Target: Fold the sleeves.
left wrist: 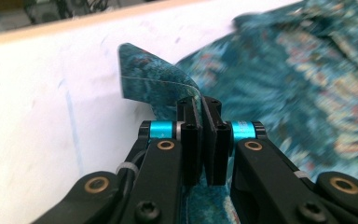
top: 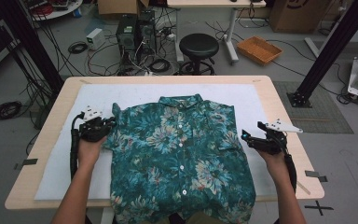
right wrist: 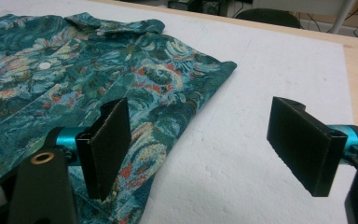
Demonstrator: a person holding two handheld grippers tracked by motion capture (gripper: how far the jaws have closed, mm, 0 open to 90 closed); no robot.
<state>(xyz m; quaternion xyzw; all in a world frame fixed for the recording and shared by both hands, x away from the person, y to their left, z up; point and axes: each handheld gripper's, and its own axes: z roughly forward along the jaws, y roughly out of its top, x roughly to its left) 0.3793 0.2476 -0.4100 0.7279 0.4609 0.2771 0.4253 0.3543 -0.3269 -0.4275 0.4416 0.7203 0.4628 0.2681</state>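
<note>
Teal floral shirt [top: 182, 154] lay spread, buttoned, across tabletop [top: 270, 88]. Left gripper [left wrist: 204, 109] fingers clamped on left sleeve [left wrist: 154, 88], raising it. Right gripper [right wrist: 209, 149] fingers wide, idle beside right sleeve. Sleeve fold apparently underway; next, probably carrying inward over front.
</note>
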